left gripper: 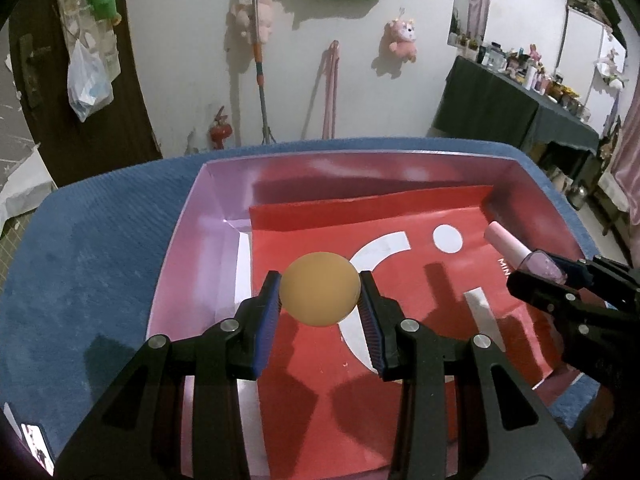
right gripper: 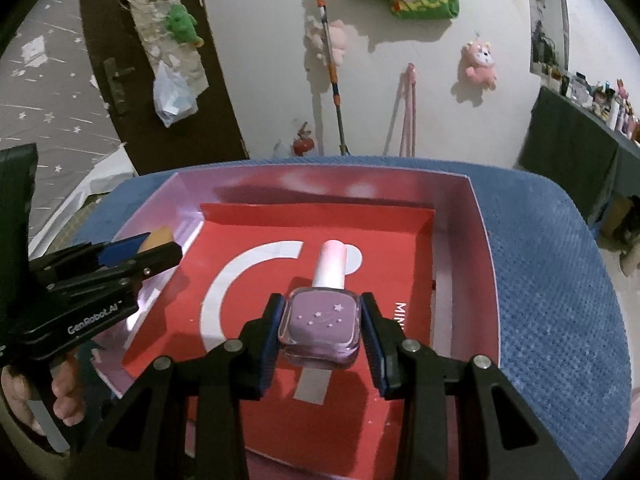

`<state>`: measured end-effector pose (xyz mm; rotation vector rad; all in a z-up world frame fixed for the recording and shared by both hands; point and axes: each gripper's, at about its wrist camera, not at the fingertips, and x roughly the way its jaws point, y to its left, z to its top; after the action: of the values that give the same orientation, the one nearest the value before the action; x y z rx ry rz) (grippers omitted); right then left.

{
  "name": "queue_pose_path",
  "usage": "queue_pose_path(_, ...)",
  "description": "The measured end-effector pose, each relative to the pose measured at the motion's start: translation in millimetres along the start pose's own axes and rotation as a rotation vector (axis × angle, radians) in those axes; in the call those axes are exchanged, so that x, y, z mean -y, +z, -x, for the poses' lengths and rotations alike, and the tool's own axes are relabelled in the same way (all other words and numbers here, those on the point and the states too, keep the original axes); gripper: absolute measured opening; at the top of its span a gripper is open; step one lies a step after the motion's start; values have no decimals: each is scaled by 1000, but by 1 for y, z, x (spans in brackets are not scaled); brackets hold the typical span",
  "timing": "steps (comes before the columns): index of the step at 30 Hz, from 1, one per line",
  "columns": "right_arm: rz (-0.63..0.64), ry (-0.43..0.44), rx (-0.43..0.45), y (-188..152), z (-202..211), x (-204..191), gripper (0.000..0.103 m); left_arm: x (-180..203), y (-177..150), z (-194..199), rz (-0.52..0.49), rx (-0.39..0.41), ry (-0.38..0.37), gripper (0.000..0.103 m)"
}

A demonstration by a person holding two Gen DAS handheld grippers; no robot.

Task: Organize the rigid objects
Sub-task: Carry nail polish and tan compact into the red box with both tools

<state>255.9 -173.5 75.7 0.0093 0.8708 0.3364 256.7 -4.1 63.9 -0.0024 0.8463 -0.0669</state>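
My left gripper (left gripper: 319, 292) is shut on an orange ball (left gripper: 319, 289) and holds it above the red-lined box (left gripper: 192, 248). My right gripper (right gripper: 322, 320) is shut on a purple nail polish bottle (right gripper: 320, 320) with a pale pink cap, also above the box (right gripper: 480, 240). In the left wrist view the right gripper (left gripper: 568, 280) and the bottle (left gripper: 536, 262) show at the right. In the right wrist view the left gripper (right gripper: 132, 254) shows at the left, with a sliver of the ball (right gripper: 158, 237) between its pads.
The box sits on a blue textured cloth (left gripper: 100, 260) over a table. A red paper liner (right gripper: 280, 240) with white markings covers the box floor. Behind are a wall with plush toys, a mop, and a dark cluttered side table (left gripper: 520, 96).
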Motion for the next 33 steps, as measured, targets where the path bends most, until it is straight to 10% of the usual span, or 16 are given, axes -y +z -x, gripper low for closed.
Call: queue_pose_path(33, -7, -26, -182, -7, -46, 2, 40, -9, -15, -40, 20, -200, 4, 36)
